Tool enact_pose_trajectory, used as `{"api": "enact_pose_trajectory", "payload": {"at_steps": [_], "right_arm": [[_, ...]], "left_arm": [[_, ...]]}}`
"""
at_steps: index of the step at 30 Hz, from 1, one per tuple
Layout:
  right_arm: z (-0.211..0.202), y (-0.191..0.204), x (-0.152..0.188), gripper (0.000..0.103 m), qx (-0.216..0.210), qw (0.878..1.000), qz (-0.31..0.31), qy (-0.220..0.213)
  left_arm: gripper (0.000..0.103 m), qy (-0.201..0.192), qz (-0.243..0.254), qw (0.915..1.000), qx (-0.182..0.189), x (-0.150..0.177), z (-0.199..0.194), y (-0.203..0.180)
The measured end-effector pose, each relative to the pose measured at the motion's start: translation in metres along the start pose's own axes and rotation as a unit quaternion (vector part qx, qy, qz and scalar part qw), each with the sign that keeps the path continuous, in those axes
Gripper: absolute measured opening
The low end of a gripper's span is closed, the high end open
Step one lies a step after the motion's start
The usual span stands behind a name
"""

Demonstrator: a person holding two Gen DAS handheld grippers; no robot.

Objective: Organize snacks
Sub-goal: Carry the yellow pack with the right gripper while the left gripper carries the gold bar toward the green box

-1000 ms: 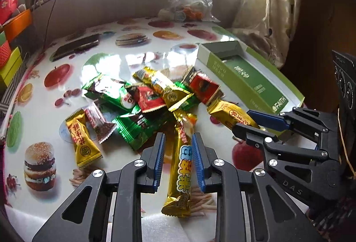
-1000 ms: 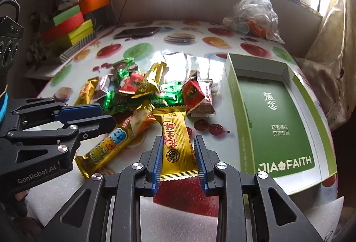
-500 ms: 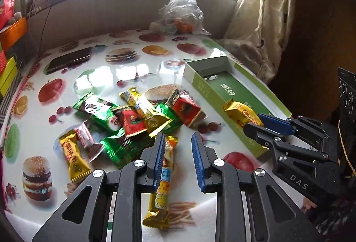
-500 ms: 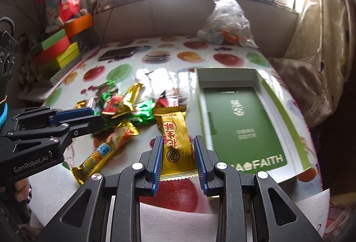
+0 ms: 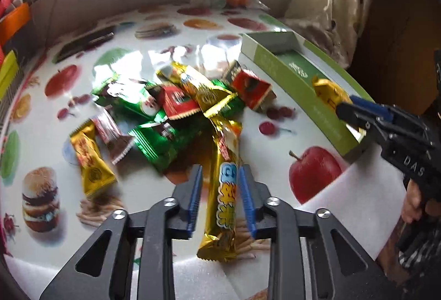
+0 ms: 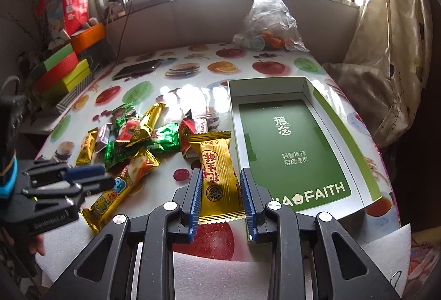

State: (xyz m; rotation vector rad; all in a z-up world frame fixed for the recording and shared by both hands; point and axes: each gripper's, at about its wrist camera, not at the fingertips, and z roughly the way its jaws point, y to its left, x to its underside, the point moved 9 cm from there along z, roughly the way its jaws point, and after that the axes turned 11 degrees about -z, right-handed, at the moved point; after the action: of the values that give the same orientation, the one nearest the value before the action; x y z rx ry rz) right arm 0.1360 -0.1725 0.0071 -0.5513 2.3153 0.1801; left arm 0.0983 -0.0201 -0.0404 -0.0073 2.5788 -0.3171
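A pile of snack packets (image 5: 171, 107) in gold, green and red lies on the fruit-print table. My left gripper (image 5: 220, 200) is open, its jaws either side of a long gold snack bar (image 5: 226, 189) that lies on the table. My right gripper (image 6: 220, 200) is shut on a gold peanut-candy packet (image 6: 217, 173) and holds it above the table by the near left edge of the open green box (image 6: 292, 151). In the left wrist view the right gripper (image 5: 344, 107) holds that packet (image 5: 328, 92) over the box wall (image 5: 297, 90). The long bar also shows in the right wrist view (image 6: 121, 187).
A clear plastic bag (image 6: 267, 24) stands at the table's far edge. A dark phone (image 6: 137, 68) lies far left. Coloured boxes (image 6: 63, 71) are stacked at the left. A curtain (image 6: 386, 52) hangs to the right. White foam (image 6: 220, 272) covers the near table edge.
My right gripper has lifted the gold packet and carried it right, up to the green box. My left gripper pulled back, then came down again around the long bar.
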Motion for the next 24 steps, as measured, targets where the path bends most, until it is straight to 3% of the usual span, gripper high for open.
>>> {"api": "enact_pose_trajectory", "payload": {"at_steps": [2, 11, 16, 24], "right_arm": [[0.0, 0.0, 0.0, 0.027, 0.001, 1.0, 0.0, 0.001], [0.001, -0.004, 0.0, 0.027, 0.003, 1.0, 0.003, 0.0], [0.001, -0.006, 0.001, 0.027, 0.002, 1.0, 0.007, 0.0], [0.001, -0.007, 0.002, 0.027, 0.004, 1.0, 0.01, 0.001]], "left_arm": [[0.046, 0.006, 0.005, 1.0, -0.002, 0.003, 0.006, -0.002], [0.046, 0.02, 0.009, 0.9992, -0.032, 0.006, 0.026, -0.004], [0.028, 0.015, 0.01, 0.9991, -0.038, 0.003, 0.024, -0.003], [0.024, 0.01, 0.008, 0.9994, -0.032, 0.0, 0.021, -0.007]]}}
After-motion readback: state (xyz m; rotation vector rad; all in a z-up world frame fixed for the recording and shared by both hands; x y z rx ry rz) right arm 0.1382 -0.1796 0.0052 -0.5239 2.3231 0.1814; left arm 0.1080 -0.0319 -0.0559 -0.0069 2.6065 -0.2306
